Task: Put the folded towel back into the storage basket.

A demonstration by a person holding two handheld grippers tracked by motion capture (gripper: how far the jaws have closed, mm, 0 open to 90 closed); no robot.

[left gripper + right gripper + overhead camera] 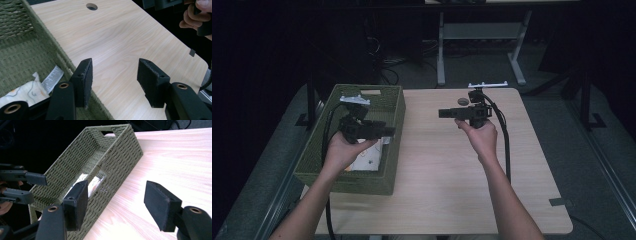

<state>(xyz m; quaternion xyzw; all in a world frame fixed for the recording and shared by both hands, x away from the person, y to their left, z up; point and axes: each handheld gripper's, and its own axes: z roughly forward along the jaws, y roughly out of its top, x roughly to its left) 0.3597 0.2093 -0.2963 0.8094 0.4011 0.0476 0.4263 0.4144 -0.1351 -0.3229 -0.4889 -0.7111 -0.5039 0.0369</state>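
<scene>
High view: both forearms reach forward. The left hand-held gripper hangs spread and empty over the green woven basket holding a white cloth; the right hand-held gripper, likewise spread, hovers level above the table.

left gripper and right gripper face each other, jaws apart.

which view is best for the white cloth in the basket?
Left gripper view: the white cloth lies close on the basket floor, label showing. The high view has the left gripper partly over it; the right gripper view catches it through a handle slot.
</scene>
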